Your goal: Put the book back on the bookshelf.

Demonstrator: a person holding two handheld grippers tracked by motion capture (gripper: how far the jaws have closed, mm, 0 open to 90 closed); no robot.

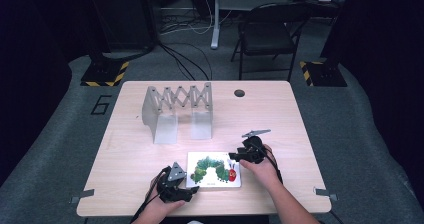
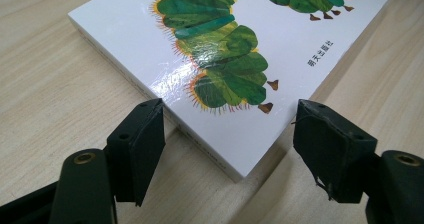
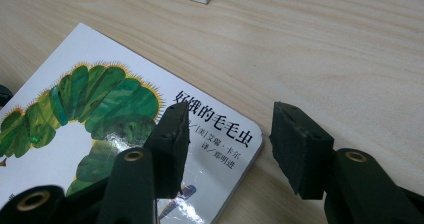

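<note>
A: Status? One picture book [image 1: 214, 169] flat on the worktop [image 1: 280, 129], near edge. Left claw [image 1: 192, 189] spread around a near corner, pads clear of it. Right claw [image 1: 235, 157] spread too, one jaw over the far corner of the cover, nothing pinched.

B: So not lifted yet, by the look of it. Grip and carry left. Count?

A: One book, one folding metal rack [image 1: 178, 113] well apart, two claws.

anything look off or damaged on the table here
Little stands out. The white caterpillar picture book lies flat and intact on the light wooden table, the grey metal accordion rack stands upright behind it. One oddity: the left tool's right pad is frayed at its edge.
</note>
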